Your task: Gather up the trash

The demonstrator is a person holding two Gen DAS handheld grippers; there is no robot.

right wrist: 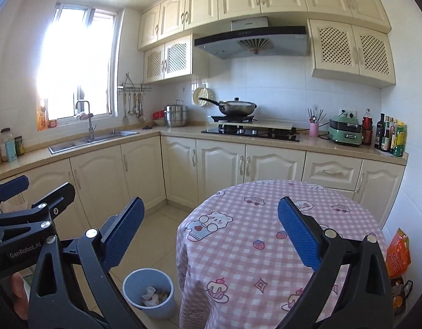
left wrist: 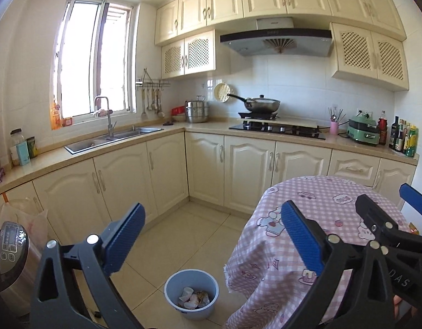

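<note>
Looks basically done: the trash (left wrist: 193, 298) is sitting in the blue bin (left wrist: 171, 282) on the floor at 6 o'clock, and the table (right wrist: 265, 219) is showing nothing left. Left gripper (left wrist: 212, 235) and right gripper (right wrist: 211, 227) are both gaping wide, holding nothing.

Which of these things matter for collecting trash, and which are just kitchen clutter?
Part of the job:
- blue bin on the floor, crumpled trash inside
- round table, top bare
- left gripper and right gripper, both open, empty

Just lying about:
- wok
- steamer pot
- bottles
- sink
</note>
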